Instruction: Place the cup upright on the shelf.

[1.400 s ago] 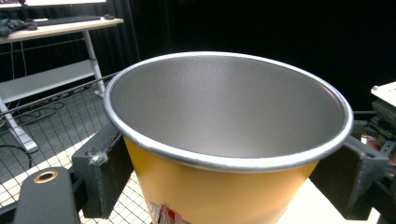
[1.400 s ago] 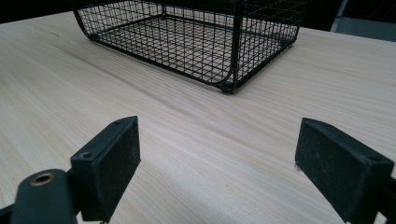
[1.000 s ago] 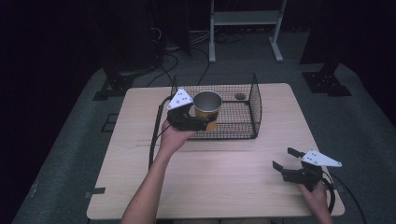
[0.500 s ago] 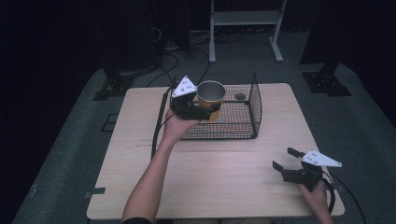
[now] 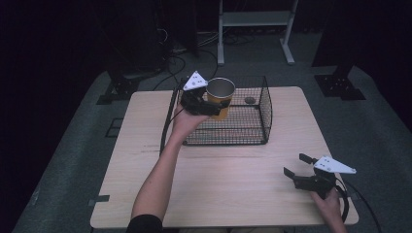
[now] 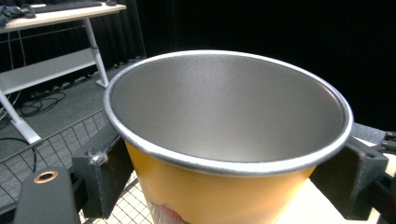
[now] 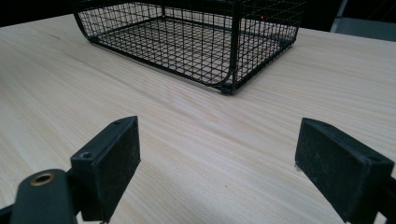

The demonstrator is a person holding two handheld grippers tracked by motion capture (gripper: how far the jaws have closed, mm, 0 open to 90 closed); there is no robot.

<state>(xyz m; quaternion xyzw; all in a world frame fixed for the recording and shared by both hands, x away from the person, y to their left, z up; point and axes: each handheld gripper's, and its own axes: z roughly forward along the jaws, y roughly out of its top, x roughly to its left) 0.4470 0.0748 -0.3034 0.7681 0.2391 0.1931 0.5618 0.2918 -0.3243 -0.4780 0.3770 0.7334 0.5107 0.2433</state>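
The fingers (image 6: 100,175) of the left gripper (image 5: 210,104) were pressed against both sides of a yellow cup (image 5: 220,97), just below its rim, and the cup was held upright between them. In the left gripper view the cup (image 6: 224,140) was seen from close above: a silver-grey lining, a rolled metallic rim, and a yellow outer wall bearing a partly visible red print. The cup was held in the air above the left part of a black wire basket (image 5: 257,121), over its near-left region. The basket stood on the far half of a light wooden table (image 5: 214,189). A small round dark object (image 5: 249,100) lay on the basket floor toward the far right corner; what it was could not be determined.

The fingers (image 7: 109,161) of the right gripper (image 5: 303,172) were spread wide, with nothing between them. This gripper was held by the person's right hand (image 5: 328,201) low over the near right corner of the table, well apart from the basket. In the right gripper view, bare wood grain was visible between the jaws, and the basket (image 7: 196,42) stood beyond them.

The left forearm (image 5: 158,179) was extended from the near edge toward the basket.
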